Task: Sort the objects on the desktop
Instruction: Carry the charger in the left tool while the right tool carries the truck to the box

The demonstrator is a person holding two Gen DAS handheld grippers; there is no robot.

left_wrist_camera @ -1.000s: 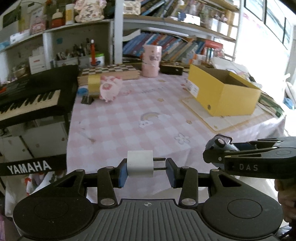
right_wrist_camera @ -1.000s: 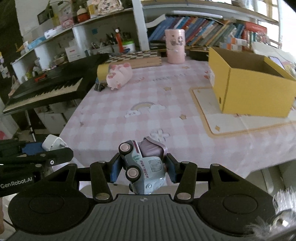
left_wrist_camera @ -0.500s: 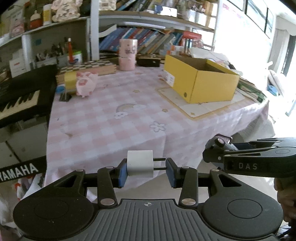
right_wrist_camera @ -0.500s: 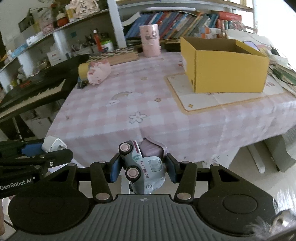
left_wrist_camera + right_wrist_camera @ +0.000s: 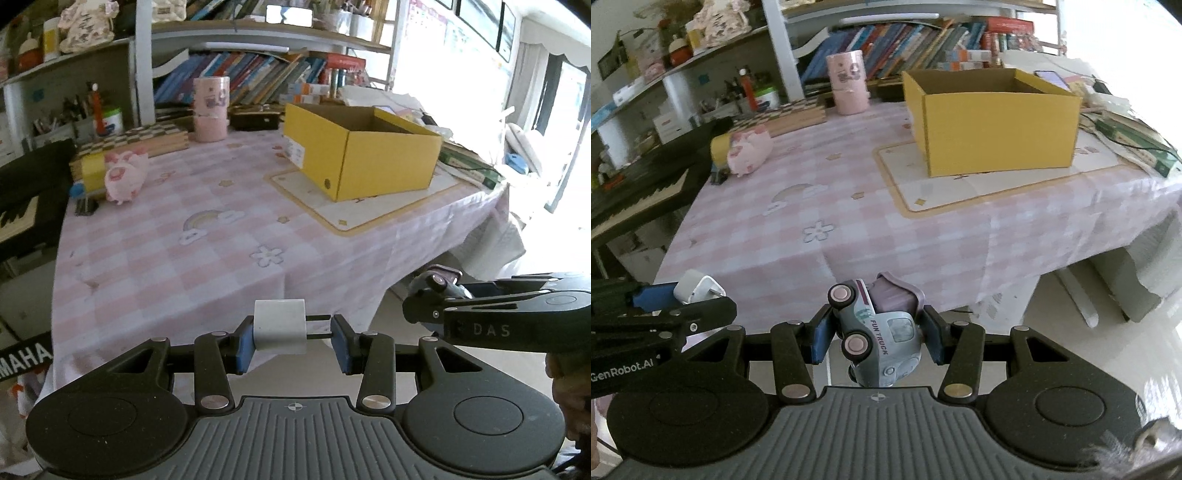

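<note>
The left gripper [image 5: 293,341] has its jaws clamped on a white charger [image 5: 280,325], the blue pad on one side against its body and the metal prongs reaching to the other pad. The right gripper [image 5: 877,338] has its jaws closed on a pale blue toy truck [image 5: 877,332], which sits tilted with its wheels turned sideways and its lilac rear pointing away from the camera. Both grippers hang in the air off the near edge of the table [image 5: 849,206], side by side, each showing in the other's view.

The yellow box [image 5: 993,122] stands open-topped on a cream mat [image 5: 964,184] toward the table's far right. Well to the left of the yellow box, near the table's left edge, lies a pink pig toy [image 5: 123,177], touching a yellow roll [image 5: 88,171]. Behind and left of the yellow box stands a pink cup stack [image 5: 847,83], and just left of that a checkered board [image 5: 155,138]. A black keyboard [image 5: 639,184] sits beyond the table's left edge.
</note>
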